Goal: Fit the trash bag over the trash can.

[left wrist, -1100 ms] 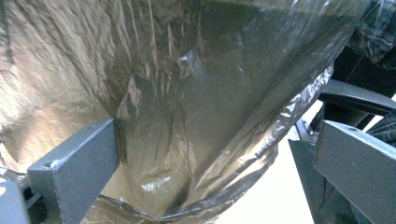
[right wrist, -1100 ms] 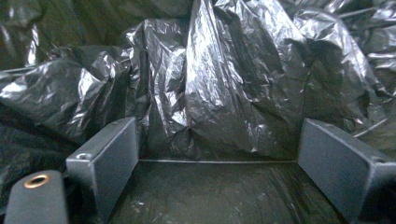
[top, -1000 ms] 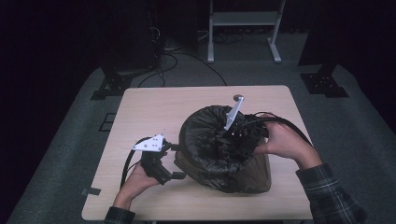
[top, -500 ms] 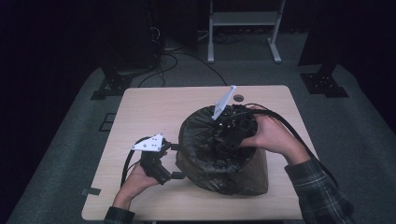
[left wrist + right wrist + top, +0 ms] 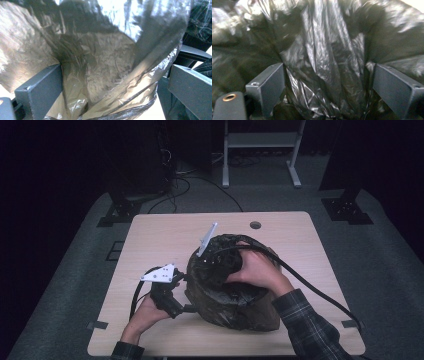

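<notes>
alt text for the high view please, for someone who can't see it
A crumpled black plastic bag sits on a light wooden table. The right gripper lies on top of the bag with jaws wide, and the left gripper meets its near-left side; dark floor and cables lie beyond.

Plaid flannel sleeve [image 5: 305, 320] on the person's right arm. Both grippers are black with square dark-grey jaws, grey three-cornered plates and thick black cables.

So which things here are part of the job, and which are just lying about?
In the job:
- bag
- left tool, at the bag's side, jaws apart
- right tool, on top of the bag, jaws apart

Lying about:
- table
- stand behind it
- floor cables
</notes>
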Available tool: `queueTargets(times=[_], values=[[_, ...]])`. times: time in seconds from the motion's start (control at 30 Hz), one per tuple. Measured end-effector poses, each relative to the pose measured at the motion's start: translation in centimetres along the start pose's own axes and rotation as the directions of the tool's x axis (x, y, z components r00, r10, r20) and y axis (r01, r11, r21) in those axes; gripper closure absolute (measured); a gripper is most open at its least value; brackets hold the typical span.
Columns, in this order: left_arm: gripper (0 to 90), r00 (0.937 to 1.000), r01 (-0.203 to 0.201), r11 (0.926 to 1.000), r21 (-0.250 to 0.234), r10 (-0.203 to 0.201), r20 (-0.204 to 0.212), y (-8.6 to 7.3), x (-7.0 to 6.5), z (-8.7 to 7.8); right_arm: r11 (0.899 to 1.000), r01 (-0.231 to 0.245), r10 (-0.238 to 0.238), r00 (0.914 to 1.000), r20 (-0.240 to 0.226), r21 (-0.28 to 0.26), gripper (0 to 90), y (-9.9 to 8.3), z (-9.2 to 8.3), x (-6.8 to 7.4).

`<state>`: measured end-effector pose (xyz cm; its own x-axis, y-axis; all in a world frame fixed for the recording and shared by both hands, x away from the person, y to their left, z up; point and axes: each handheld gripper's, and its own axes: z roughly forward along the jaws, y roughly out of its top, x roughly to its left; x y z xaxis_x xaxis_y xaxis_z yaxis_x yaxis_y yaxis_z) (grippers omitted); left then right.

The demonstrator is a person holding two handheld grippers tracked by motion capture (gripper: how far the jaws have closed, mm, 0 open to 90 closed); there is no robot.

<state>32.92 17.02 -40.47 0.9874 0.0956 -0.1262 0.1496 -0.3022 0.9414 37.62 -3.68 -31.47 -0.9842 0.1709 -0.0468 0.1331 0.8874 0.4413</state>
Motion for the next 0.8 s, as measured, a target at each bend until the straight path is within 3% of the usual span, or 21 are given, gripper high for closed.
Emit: queueTargets(times=[0.17,0.37,0.53,0.57,0.8], values=[[0.0,1.0,0.001,1.0,-0.002,-0.001,0.001,0.0,0.0,0.0,1.0,0.005,-0.005,1.0,0.003,0.023,10.0,0.1,1.0,0.2],[0.0,1.0,0.004,1.0,-0.003,-0.004,0.005,-0.1,0.0,0.0,1.0,-0.001,0.001,0.9988,0.05,0.002,10.0,-0.4,-1.5,0.2],[0.0,1.0,0.003,1.0,-0.003,-0.003,0.003,-0.1,0.0,0.0,0.999,-0.031,0.029,0.9936,0.109,0.009,10.0,-1.8,-3.6,-0.6],[0.0,1.0,0.001,1.0,-0.003,-0.001,0.004,-0.1,0.0,0.0,0.998,-0.068,0.067,0.9909,0.117,0.004,10.0,-2.4,-3.9,-1.1],[0.0,1.0,0.005,1.0,0.003,-0.005,0.0,-0.1,0.1,0.0,0.991,-0.133,0.13,0.9807,0.146,0.006,10.0,-4.8,-3.9,-2.6]])
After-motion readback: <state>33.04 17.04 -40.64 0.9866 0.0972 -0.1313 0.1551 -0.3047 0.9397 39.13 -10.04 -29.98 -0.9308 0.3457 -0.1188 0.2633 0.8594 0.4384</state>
